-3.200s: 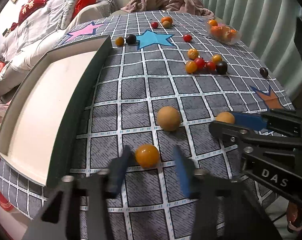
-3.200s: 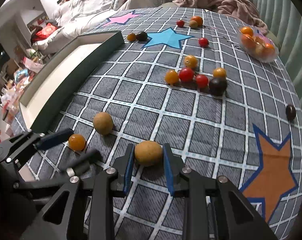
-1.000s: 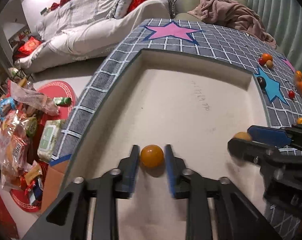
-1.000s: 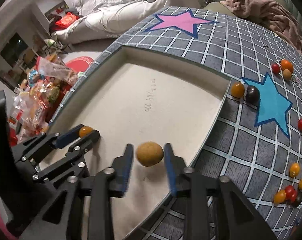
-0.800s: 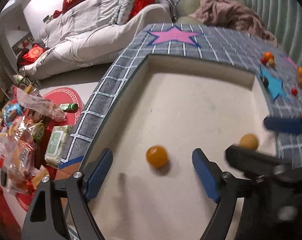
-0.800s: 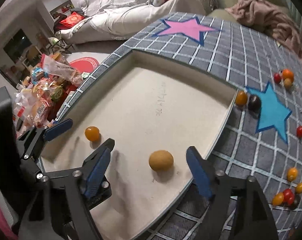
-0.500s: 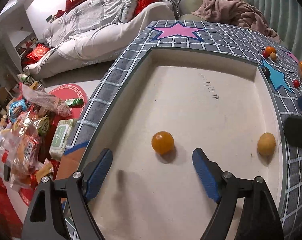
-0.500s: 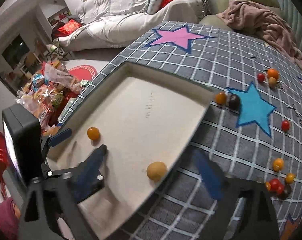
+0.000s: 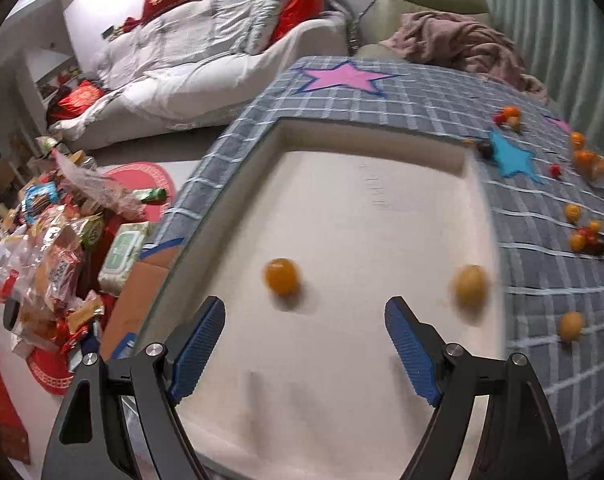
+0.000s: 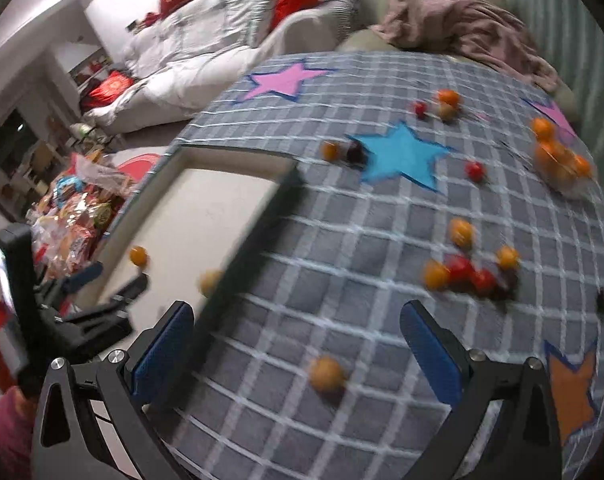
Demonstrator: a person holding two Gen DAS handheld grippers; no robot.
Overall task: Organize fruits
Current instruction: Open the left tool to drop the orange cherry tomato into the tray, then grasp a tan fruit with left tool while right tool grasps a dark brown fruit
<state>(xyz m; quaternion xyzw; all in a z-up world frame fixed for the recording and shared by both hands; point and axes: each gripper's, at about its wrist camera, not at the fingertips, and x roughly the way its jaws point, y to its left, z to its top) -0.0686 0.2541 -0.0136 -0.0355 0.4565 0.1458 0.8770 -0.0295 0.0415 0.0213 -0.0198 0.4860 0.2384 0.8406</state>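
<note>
- The left gripper (image 9: pixel 303 340) hangs over the near part of the tray (image 9: pixel 365 136), its blue pads spread wide with nothing between them; the jaws have just been opening.
- The right gripper (image 10: pixel 298 346) is over the checked cloth (image 10: pixel 341 208) beside the tray, its fingers also far apart and empty, having just been opening too.
- Nearest to the right gripper, a lone yellow-orange fruit (image 10: pixel 325 374) lies on the cloth between and just ahead of the open pads.
- Two fruits already lie on the tray floor: an orange fruit (image 9: pixel 282 276) just ahead of the left pads, and a duller tan fruit (image 9: pixel 469 286) close to the tray's right wall.
- Further out on the cloth sits a cluster of orange, red and dark fruits (image 10: pixel 469 272), some touching each other.
- Beyond, more fruits lie scattered around the blue star (image 10: pixel 401 156), and a clear bag of oranges (image 10: pixel 561 160) rests near the far right edge.
- By the look of them, these fruits are small, round, light and smooth, so they probably roll at a nudge; the softer red ones may bruise.
- The best hold is likely across the widest middle, pads squarely on opposite sides, closing gently.
</note>
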